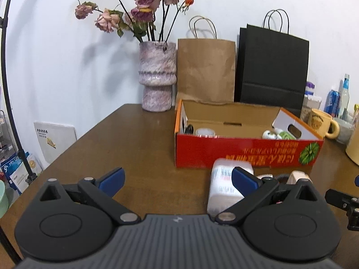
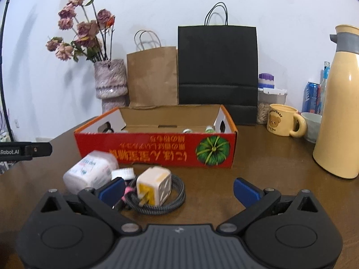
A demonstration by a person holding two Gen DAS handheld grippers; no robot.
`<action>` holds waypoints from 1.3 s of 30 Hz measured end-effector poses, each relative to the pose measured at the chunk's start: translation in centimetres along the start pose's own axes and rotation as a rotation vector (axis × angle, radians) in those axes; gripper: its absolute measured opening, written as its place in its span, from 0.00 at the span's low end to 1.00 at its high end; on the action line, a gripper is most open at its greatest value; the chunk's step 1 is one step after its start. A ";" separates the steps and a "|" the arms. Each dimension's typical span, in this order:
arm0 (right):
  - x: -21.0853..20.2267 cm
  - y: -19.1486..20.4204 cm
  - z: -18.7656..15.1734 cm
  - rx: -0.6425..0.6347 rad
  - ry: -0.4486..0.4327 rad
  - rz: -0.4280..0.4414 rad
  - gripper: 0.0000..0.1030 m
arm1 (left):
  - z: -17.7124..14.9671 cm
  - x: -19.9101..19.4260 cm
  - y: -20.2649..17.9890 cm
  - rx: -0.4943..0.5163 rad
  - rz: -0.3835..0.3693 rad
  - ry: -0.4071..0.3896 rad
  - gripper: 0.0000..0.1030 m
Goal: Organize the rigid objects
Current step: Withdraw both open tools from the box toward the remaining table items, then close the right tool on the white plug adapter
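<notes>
Both grippers hang low over the brown table (image 2: 269, 157), and both are spread wide with nothing between the pads. The left gripper (image 1: 177, 179) has bare wood in its gap; its right pad sits in front of a white labelled bottle (image 1: 221, 186) lying on its side. The right gripper (image 2: 179, 190) faces a white charger plug (image 2: 157, 185), prongs toward the camera, resting on a coil of grey braided cable (image 2: 177, 198).

Those loose pieces lie just in front of the red cardboard box (image 2: 157, 150) — open-topped, a few small items already inside, too hidden to name.

Now the risks. The bottle is round and on its side; a pad that nudges it instead of straddling it could roll it away across the table. The plug sits toward the right gripper's left finger, not centred, so a closure from here could clip the cable and drag the whole coil along.

Room? Plenty on the left, where the table runs bare to its edge. The right is tighter — a tall cream thermos jug (image 2: 338, 103) stands close, with a yellow bear mug (image 2: 282, 122) behind it. The box's front wall has to be cleared on any lift inward, and the two grippers are near enough to bump each other.
</notes>
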State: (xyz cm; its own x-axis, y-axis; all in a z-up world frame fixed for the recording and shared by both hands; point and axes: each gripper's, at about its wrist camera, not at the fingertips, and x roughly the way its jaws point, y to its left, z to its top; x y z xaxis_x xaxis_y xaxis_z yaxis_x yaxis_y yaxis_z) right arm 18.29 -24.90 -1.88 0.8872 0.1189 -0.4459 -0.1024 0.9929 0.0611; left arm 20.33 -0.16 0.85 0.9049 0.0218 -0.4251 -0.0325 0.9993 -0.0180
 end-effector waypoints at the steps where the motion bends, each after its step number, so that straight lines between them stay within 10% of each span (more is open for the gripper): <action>1: -0.1 0.1 -0.2 -0.002 0.009 0.000 1.00 | -0.2 0.0 0.2 0.001 0.001 0.006 1.00; 18: 3.4 0.1 0.1 0.029 0.082 0.030 0.97 | -0.8 1.3 2.0 -0.048 0.017 0.072 1.00; 27: 6.7 1.3 1.3 0.025 0.092 0.062 0.73 | -0.9 1.4 2.0 -0.052 0.019 0.075 1.00; 32: 8.0 1.9 1.2 0.026 0.136 0.068 0.38 | -0.9 1.5 2.0 -0.051 0.021 0.080 1.00; 39: 7.2 1.1 1.0 0.081 0.100 0.068 0.35 | -1.0 1.5 1.9 -0.046 0.020 0.077 1.00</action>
State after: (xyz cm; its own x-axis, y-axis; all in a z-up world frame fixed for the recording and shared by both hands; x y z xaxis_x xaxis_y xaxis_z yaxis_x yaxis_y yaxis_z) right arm 25.05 -23.00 -4.10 0.8298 0.1901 -0.5248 -0.1206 0.9791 0.1639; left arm 21.19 1.70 -0.71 0.8686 0.0380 -0.4941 -0.0718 0.9962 -0.0496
